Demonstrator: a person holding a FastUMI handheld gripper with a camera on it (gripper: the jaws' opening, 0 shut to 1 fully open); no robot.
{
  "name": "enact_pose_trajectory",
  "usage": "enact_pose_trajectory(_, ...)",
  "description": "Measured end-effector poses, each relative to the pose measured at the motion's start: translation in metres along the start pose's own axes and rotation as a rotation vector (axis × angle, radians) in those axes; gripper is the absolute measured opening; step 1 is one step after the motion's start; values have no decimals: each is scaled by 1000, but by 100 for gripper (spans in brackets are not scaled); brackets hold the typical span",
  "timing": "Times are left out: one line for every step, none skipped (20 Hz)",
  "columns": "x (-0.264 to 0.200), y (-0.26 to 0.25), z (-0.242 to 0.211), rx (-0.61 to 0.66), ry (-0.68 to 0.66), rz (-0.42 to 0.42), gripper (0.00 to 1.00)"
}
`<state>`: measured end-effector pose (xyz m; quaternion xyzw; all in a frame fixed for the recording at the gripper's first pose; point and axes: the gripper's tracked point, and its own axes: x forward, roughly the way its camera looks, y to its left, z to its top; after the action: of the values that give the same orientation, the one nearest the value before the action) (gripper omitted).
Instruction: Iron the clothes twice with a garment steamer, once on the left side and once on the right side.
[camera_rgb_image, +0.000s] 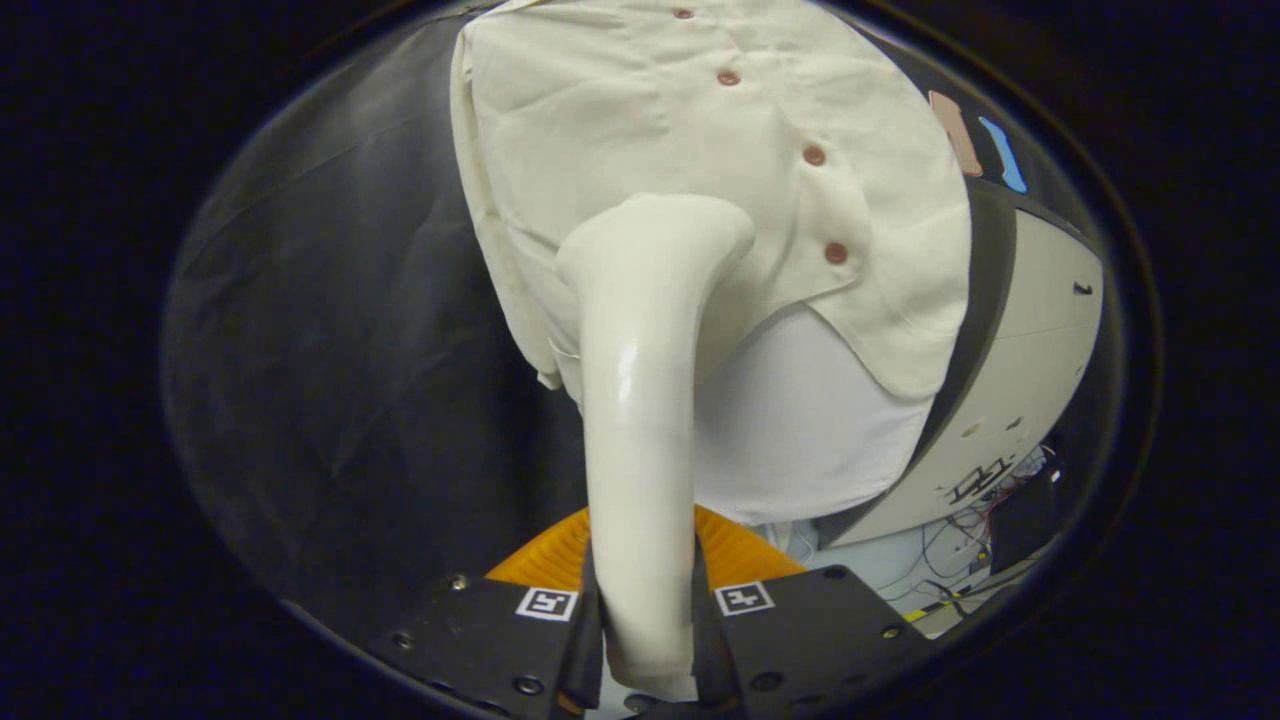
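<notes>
Gripper (645, 640) fingers clamp the steamer (640, 400) handle, pressing its head against the shirt (640, 120) for ironing.

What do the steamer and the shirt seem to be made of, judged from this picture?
The steamer, held between the fingers of the tool, looks like glossy moulded plastic: a bright highlight runs down its smooth handle. The shirt looks like thin matte woven cloth, perhaps cotton or linen, since it creases softly; its buttons seem hard, maybe plastic.
</notes>
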<state>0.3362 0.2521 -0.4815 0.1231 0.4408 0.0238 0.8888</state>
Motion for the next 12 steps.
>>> enact_pose_trajectory(-14,-3,1,-6,-9,-7,36)
enact_pose_trajectory(-29,-7,2,-11,-24,-16,36)
enact_pose_trajectory(-42,-11,3,-20,-34,-27,36)
enact_pose_trajectory(-56,-16,5,-27,-43,-39,36)
enact_pose_trajectory(-71,-20,7,-33,-54,-48,36)
enact_pose_trajectory(-85,-23,9,-38,-63,-56,36)
enact_pose_trajectory(-100,-26,15,-39,-81,-63,36)
enact_pose_trajectory(-112,-29,21,-39,-101,-70,36)
enact_pose_trajectory(-124,-32,29,-39,-125,-79,36)
enact_pose_trajectory(-136,-35,37,-39,-150,-86,36)
enact_pose_trajectory(-149,-37,47,-40,-176,-93,36)
enact_pose_trajectory(-163,-42,55,-48,-203,-95,36)
